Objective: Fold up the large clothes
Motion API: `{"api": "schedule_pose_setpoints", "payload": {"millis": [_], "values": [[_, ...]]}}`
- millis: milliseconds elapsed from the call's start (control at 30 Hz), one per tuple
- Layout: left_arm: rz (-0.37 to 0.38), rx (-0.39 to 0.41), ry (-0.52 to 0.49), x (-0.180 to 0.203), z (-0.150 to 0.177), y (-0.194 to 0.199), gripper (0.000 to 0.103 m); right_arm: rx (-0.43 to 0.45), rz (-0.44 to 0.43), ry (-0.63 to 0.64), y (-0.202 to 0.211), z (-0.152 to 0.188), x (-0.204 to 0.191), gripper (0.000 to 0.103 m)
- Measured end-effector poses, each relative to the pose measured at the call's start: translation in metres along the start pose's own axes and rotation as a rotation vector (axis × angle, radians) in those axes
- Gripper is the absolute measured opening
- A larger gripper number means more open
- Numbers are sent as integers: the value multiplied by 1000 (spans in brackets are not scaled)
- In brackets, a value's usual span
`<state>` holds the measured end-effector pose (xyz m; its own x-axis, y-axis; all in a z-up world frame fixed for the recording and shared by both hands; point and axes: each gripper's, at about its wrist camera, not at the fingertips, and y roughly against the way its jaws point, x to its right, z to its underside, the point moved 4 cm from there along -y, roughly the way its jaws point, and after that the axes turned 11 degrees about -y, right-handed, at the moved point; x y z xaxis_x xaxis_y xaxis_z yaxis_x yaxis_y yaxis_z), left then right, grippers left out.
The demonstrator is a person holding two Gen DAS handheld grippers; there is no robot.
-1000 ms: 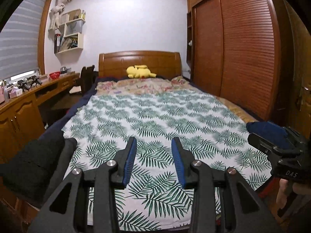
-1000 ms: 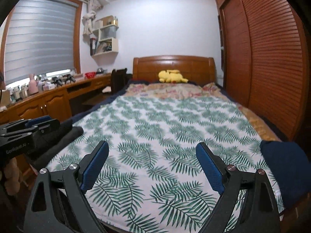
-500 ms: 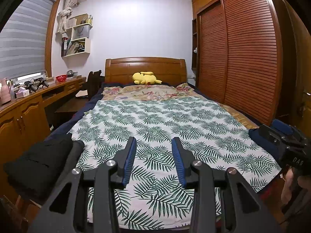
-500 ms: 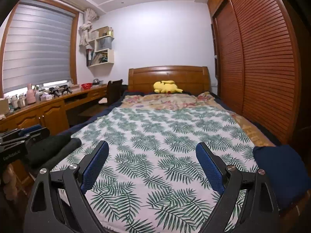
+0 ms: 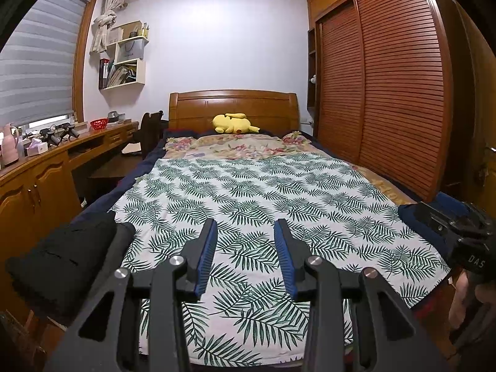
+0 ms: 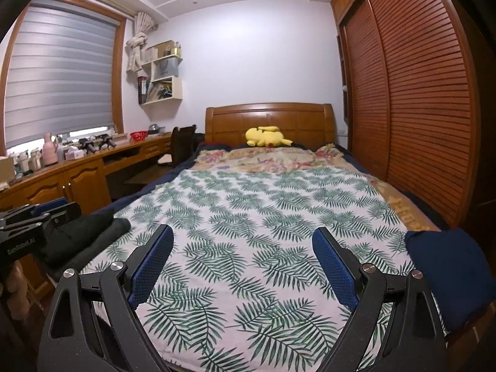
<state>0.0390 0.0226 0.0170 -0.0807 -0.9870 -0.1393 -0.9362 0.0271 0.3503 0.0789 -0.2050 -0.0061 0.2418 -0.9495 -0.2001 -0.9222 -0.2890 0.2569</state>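
Observation:
A folded black garment lies at the bed's near left corner; it also shows in the right wrist view. A folded navy garment lies at the near right corner, partly hidden in the left wrist view behind the right gripper's body. The leaf-print sheet covers the bed. My left gripper is open and empty, held above the foot of the bed. My right gripper is wide open and empty, also above the foot of the bed.
A wooden desk and cabinets with clutter run along the left wall. A slatted wardrobe lines the right wall. A yellow plush toy lies by the headboard. A dark chair stands at the desk.
Both grippers have tilted upward and pulled back a little from the bed, so more ceiling shows. Neither gripper's opening has changed. The garments have not moved.

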Motion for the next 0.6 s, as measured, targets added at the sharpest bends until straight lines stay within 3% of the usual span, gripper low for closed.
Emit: {"api": "schedule_pose_setpoints", "payload": {"millis": [600], "values": [[-2, 2, -2, 0, 0, 3, 37, 0, -5, -2, 4, 5, 2, 93]]}}
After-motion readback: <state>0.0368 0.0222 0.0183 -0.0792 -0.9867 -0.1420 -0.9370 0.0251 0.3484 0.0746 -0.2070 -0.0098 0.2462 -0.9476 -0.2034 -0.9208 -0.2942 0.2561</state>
